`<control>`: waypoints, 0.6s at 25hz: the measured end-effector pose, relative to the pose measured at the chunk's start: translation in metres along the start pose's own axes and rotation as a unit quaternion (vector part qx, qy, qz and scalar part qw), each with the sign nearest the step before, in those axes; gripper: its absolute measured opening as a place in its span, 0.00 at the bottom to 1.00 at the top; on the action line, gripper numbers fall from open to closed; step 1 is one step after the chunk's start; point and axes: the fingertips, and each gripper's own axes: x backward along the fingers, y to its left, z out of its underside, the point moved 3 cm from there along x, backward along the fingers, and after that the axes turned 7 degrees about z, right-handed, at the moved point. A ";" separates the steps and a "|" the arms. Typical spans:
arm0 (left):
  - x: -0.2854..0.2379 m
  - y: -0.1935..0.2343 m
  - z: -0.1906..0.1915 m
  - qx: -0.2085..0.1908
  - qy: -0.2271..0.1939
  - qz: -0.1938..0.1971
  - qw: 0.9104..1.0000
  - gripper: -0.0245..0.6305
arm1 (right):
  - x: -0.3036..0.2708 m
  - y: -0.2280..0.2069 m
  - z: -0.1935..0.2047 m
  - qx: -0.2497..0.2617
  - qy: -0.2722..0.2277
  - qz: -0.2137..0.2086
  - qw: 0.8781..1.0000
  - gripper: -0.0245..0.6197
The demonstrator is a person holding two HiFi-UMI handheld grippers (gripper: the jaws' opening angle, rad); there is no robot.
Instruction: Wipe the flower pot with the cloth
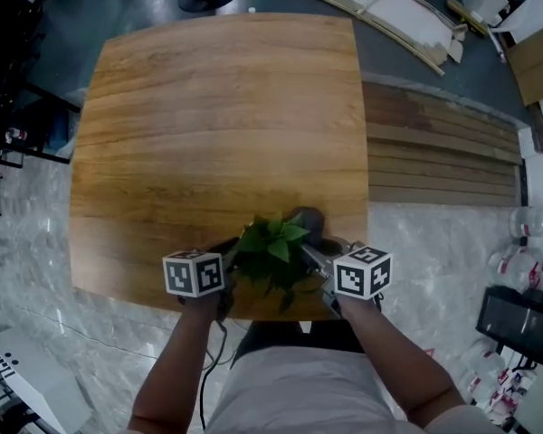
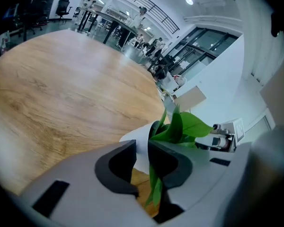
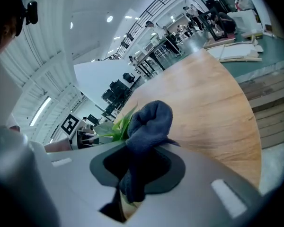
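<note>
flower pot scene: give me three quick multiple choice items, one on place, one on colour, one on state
1. Where on the table is the flower pot? A far edge B centre C near edge
2. Colour of the cloth? A dark blue-grey B yellow C red
3. The right gripper is: A open, empty B shut on the cloth C shut on the pot
Key: 1 C, its plant sits at the near edge; 2 A, right gripper view shows it; 3 B, cloth pinched between its fingers.

The bench is a light wooden top with rounded corners. At its near edge is a white flower pot holding a green plant.
</note>
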 end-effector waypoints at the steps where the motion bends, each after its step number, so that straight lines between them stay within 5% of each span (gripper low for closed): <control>1: 0.000 0.000 -0.002 -0.003 0.002 -0.002 1.000 0.14 | 0.003 0.001 -0.003 0.002 -0.002 0.001 1.000 0.14; 8: -0.004 0.015 -0.003 0.037 -0.003 0.013 0.999 0.14 | -0.011 0.012 -0.010 0.008 0.010 0.007 1.000 0.14; 15: 0.001 0.015 -0.011 0.018 -0.022 0.014 0.999 0.19 | -0.011 0.007 -0.018 0.010 0.009 0.021 1.000 0.14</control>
